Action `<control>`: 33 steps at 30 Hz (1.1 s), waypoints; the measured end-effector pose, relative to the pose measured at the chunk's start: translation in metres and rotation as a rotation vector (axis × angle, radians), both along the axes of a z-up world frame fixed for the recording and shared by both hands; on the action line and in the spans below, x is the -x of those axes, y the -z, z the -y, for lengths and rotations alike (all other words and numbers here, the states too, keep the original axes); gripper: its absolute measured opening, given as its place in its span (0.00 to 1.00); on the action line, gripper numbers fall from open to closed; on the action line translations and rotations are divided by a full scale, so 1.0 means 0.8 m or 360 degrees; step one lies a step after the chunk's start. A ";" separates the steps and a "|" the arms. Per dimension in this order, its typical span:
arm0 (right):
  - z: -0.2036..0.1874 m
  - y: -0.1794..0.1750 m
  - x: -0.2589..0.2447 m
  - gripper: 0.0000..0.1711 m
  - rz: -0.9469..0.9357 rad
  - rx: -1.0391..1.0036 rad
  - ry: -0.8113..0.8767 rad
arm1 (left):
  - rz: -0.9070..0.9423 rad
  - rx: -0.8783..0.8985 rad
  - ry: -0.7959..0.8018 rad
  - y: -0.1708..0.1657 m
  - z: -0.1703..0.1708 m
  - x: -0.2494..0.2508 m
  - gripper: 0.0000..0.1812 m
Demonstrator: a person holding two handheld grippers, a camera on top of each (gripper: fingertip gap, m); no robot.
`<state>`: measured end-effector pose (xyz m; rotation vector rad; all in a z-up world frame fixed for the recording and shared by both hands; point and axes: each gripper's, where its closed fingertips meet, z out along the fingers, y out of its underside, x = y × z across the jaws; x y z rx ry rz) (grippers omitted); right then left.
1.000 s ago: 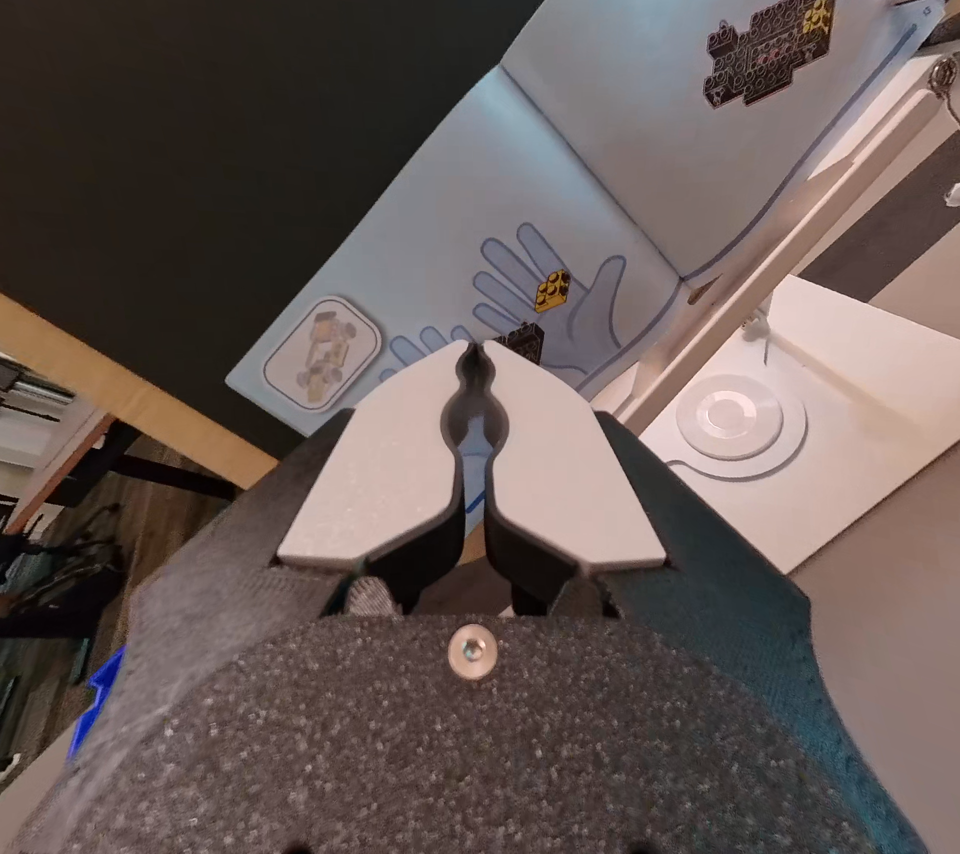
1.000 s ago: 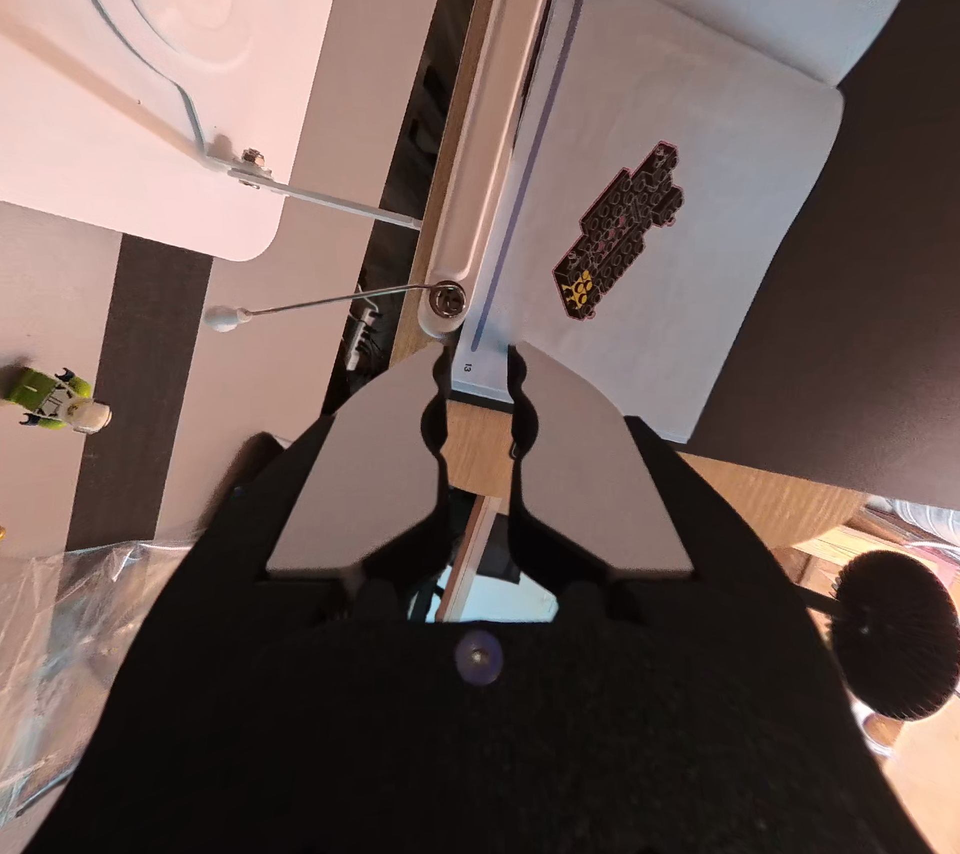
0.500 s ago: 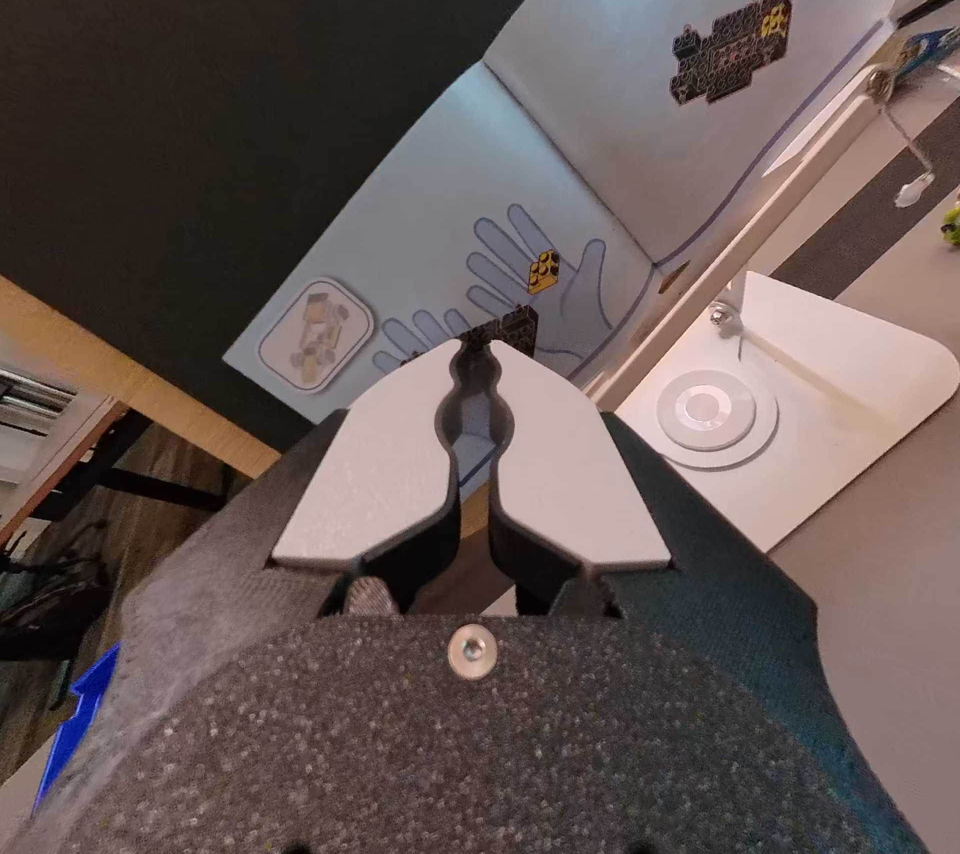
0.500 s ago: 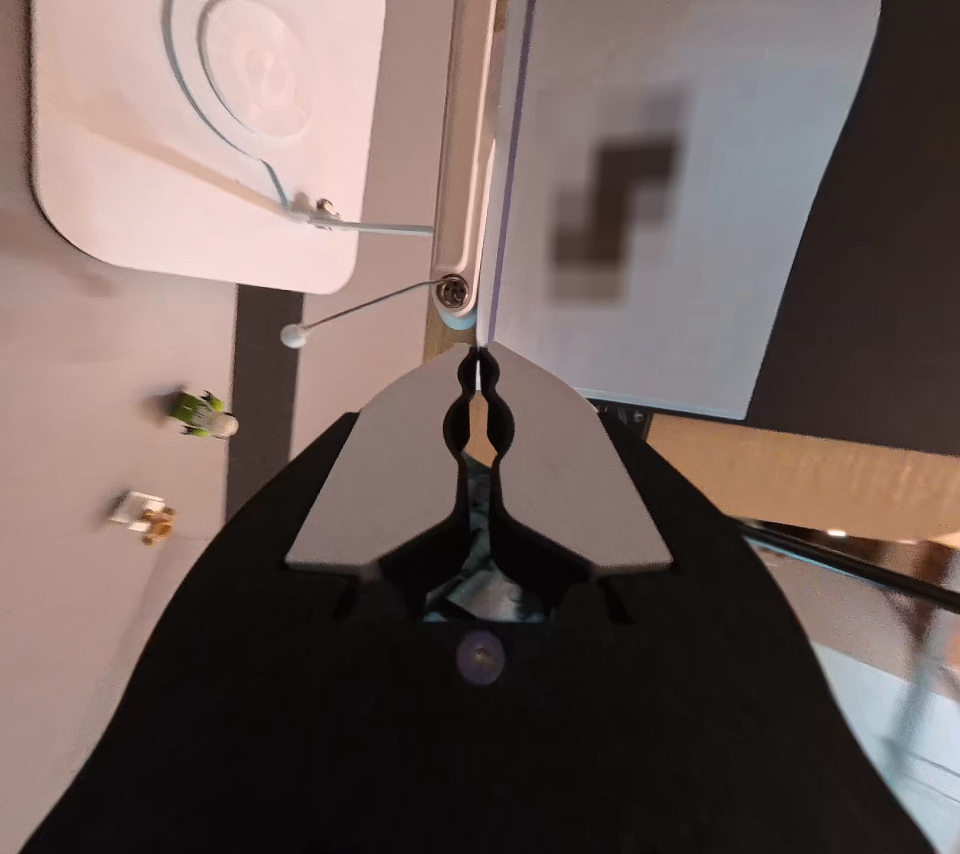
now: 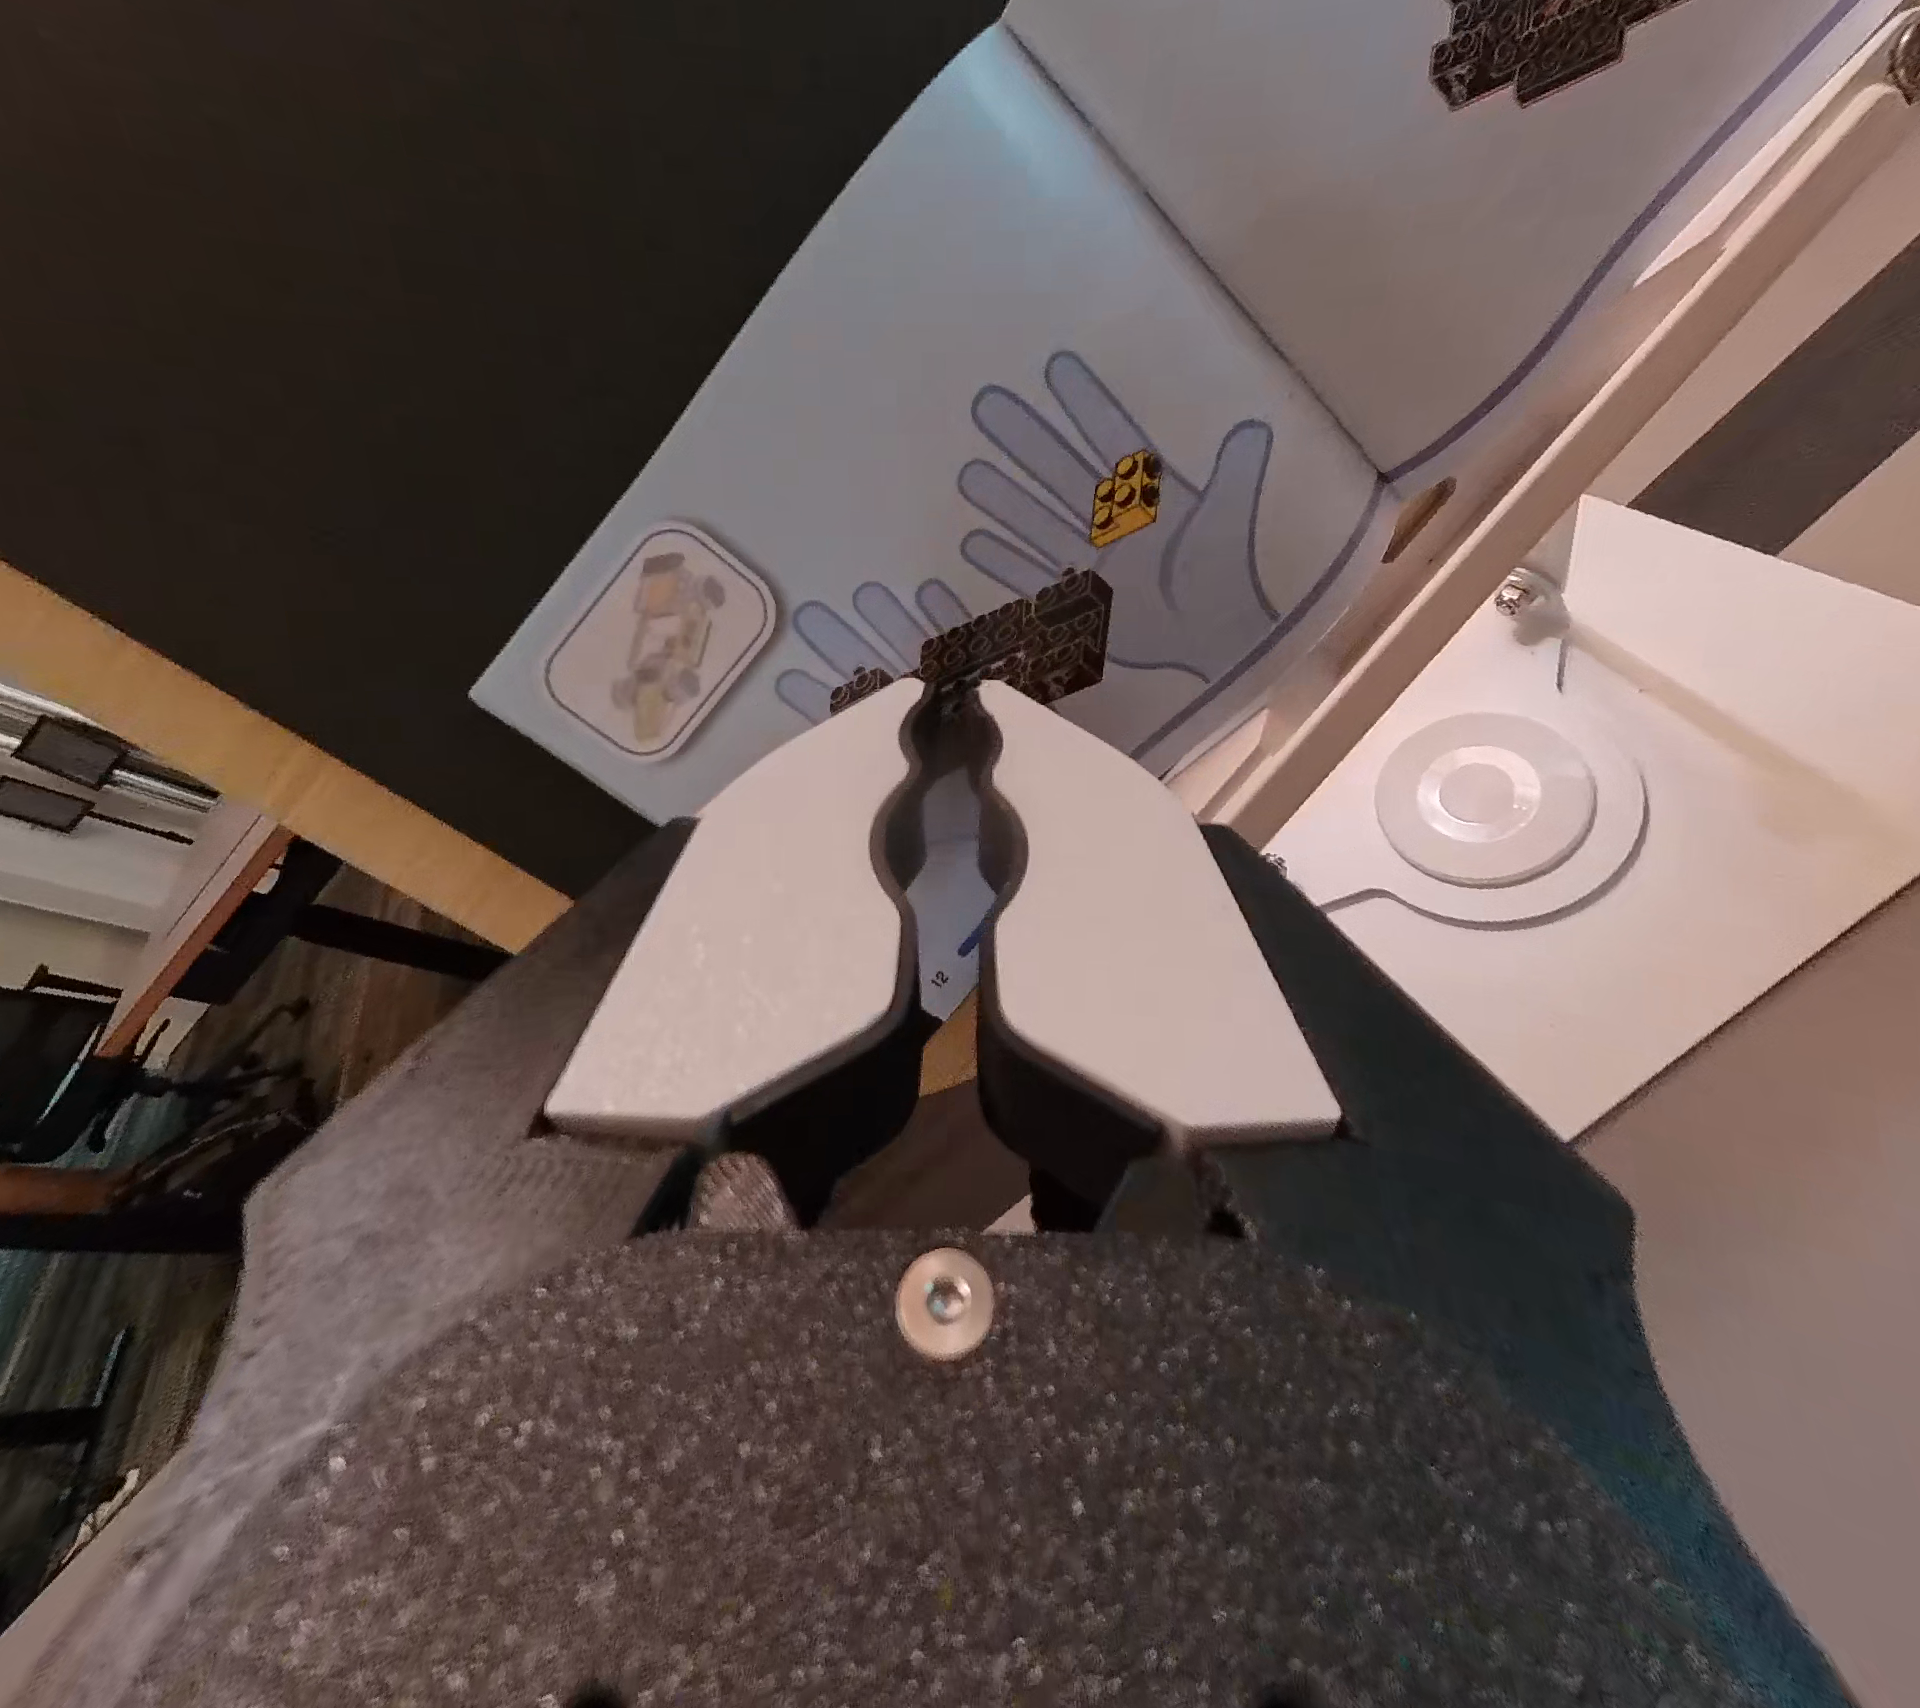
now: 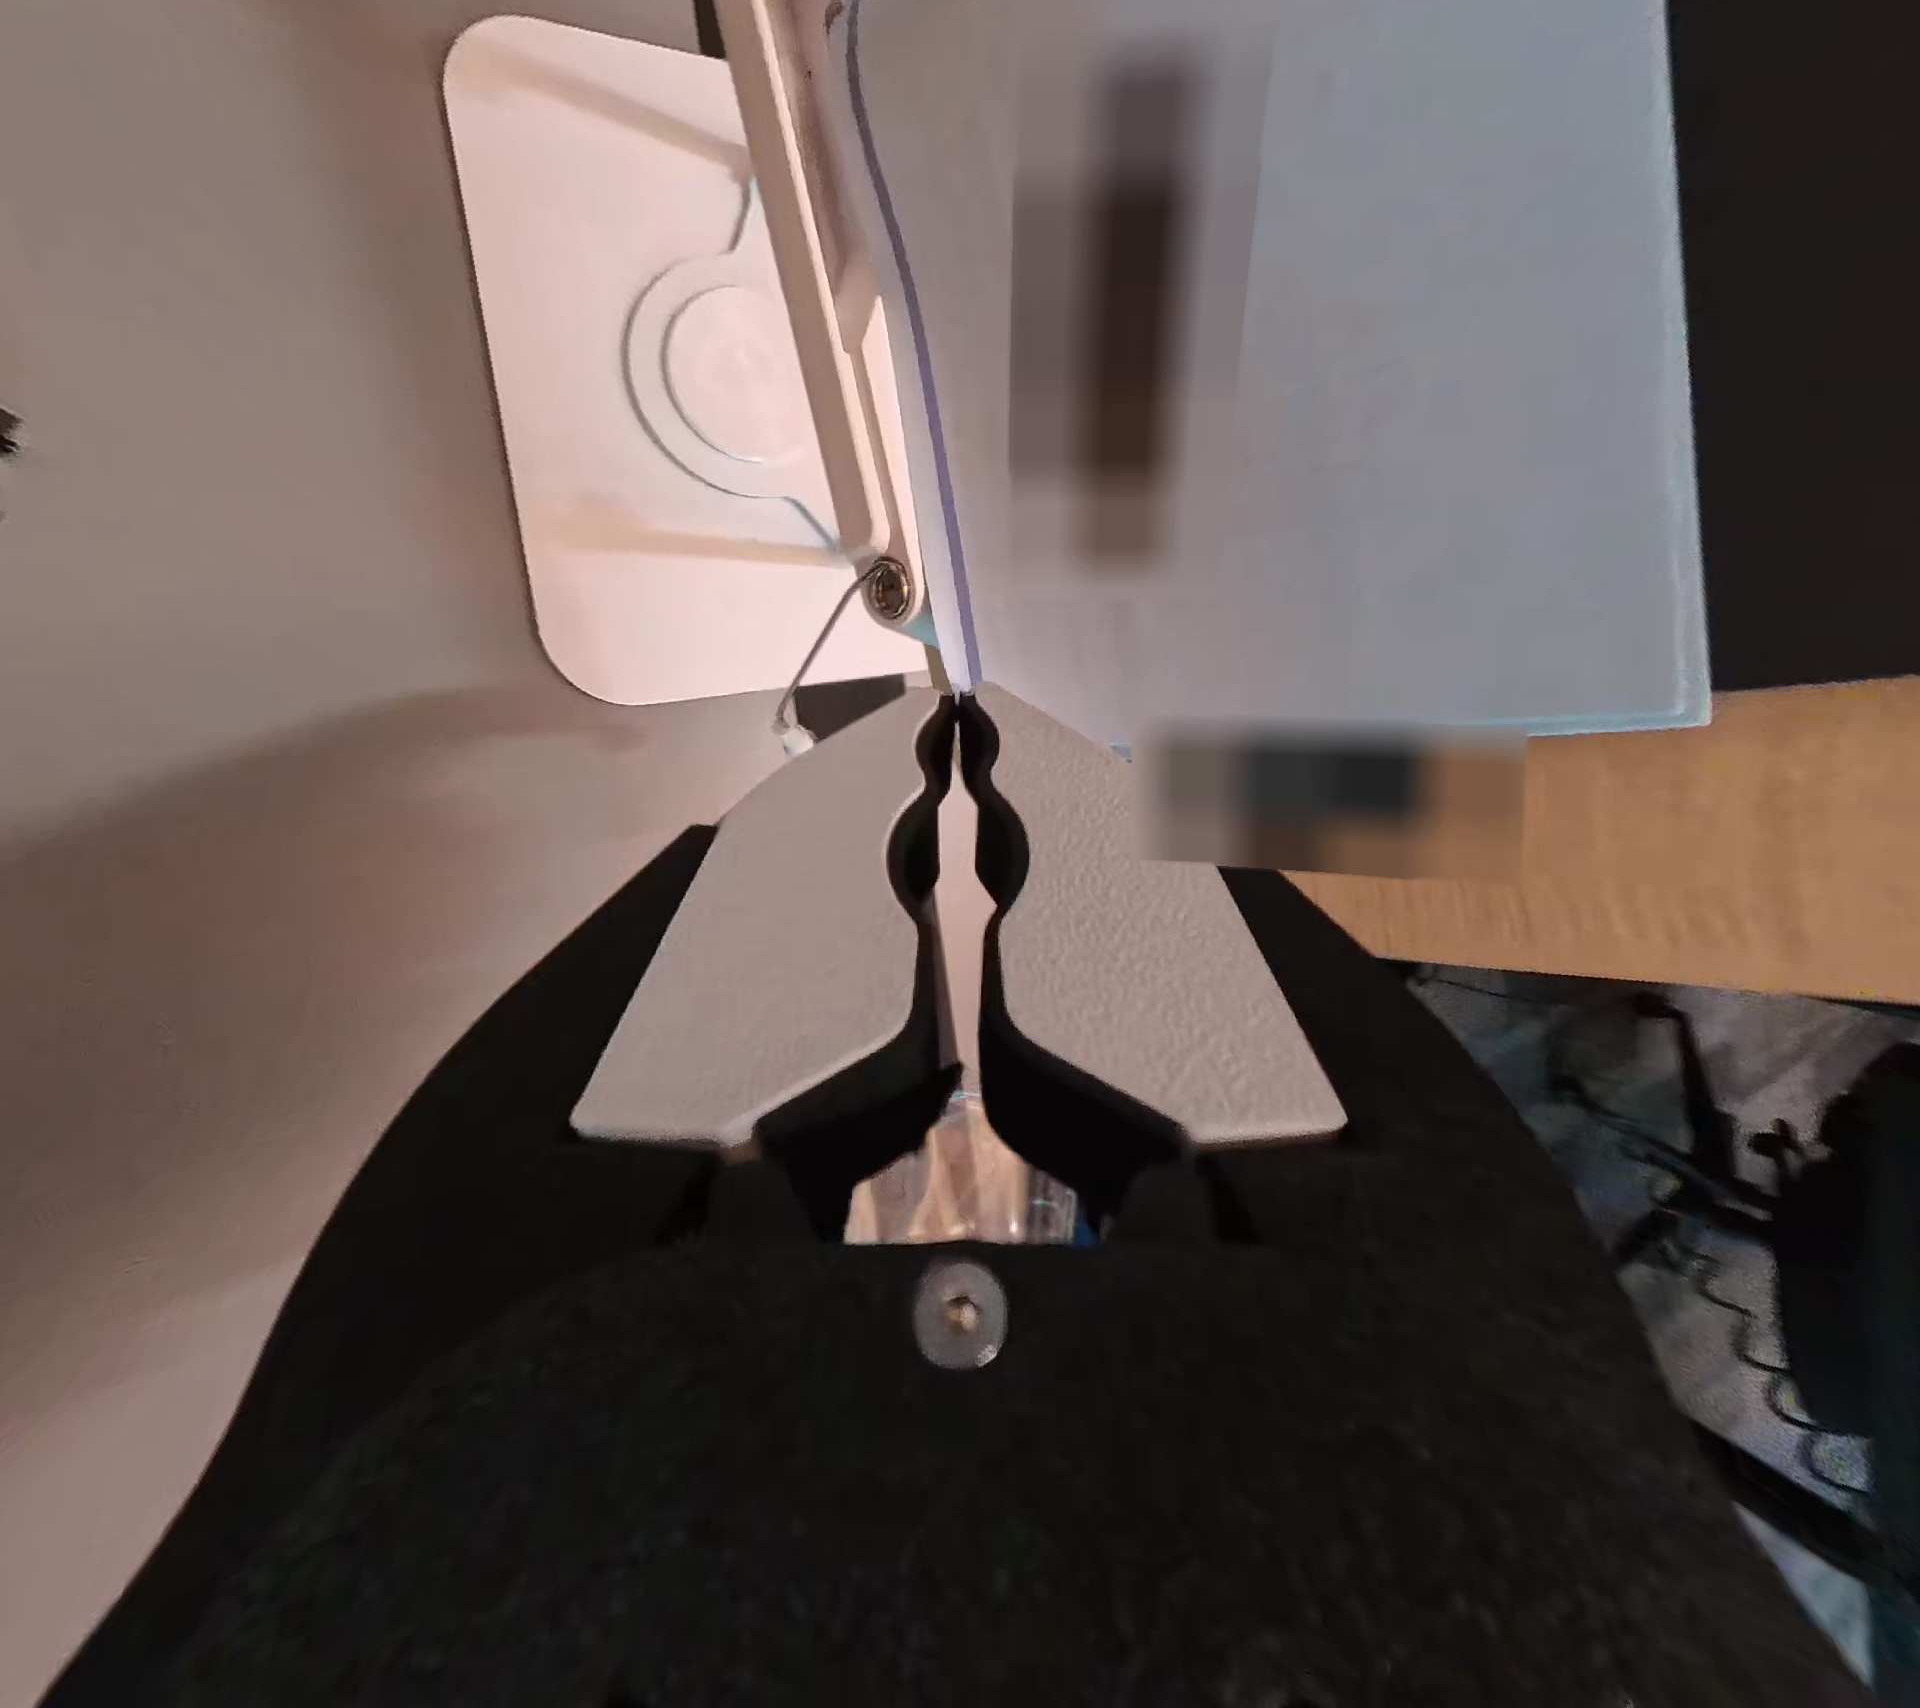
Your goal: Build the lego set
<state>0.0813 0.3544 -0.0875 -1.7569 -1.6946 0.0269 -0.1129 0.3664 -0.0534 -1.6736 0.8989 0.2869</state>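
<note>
We find part of the instruction booklet [image 6: 1299, 308] blurred over. Right gripper [image 6: 954, 694] jaws clamp its page corner at 12 o'clock; left gripper [image 5: 948, 700] jaws nearly together, booklet beyond.

Pale blue instruction booklet [image 5: 1039, 328], printed with outlined blue hands, a yellow brick and black studded bricks; white stand base [image 5: 1621, 910] with a pale ring pattern; grey-beige surface [image 5: 1766, 1346] crossed by a dark stripe; light grey fingers [image 5: 748, 952] on speckled dark grey foam for the left gripper [image 5: 954, 702]; light grey on black for the right gripper [image 6: 956, 702]; tan wood edge [image 6: 1662, 827]; black backdrop [image 5: 416, 152].
</note>
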 end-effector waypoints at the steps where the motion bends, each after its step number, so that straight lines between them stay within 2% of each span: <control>1: 0.000 0.000 0.001 0.00 -0.0014 0.0040 0.0013 | 0.0001 0.0001 -0.0001 0.000 0.000 0.000 0.02; 14: 0.001 -0.002 0.002 0.00 -0.0127 0.0428 0.0129 | 0.0004 0.0034 0.0025 0.006 0.006 0.000 0.04; 24: 0.006 -0.004 0.004 0.00 -0.0147 0.0556 0.0166 | 0.0028 0.0055 0.0051 0.005 0.009 -0.003 0.05; 33: 0.010 -0.026 0.012 0.00 -0.0187 0.0490 0.0153 | 0.0095 0.0064 0.0084 -0.010 0.030 -0.011 0.06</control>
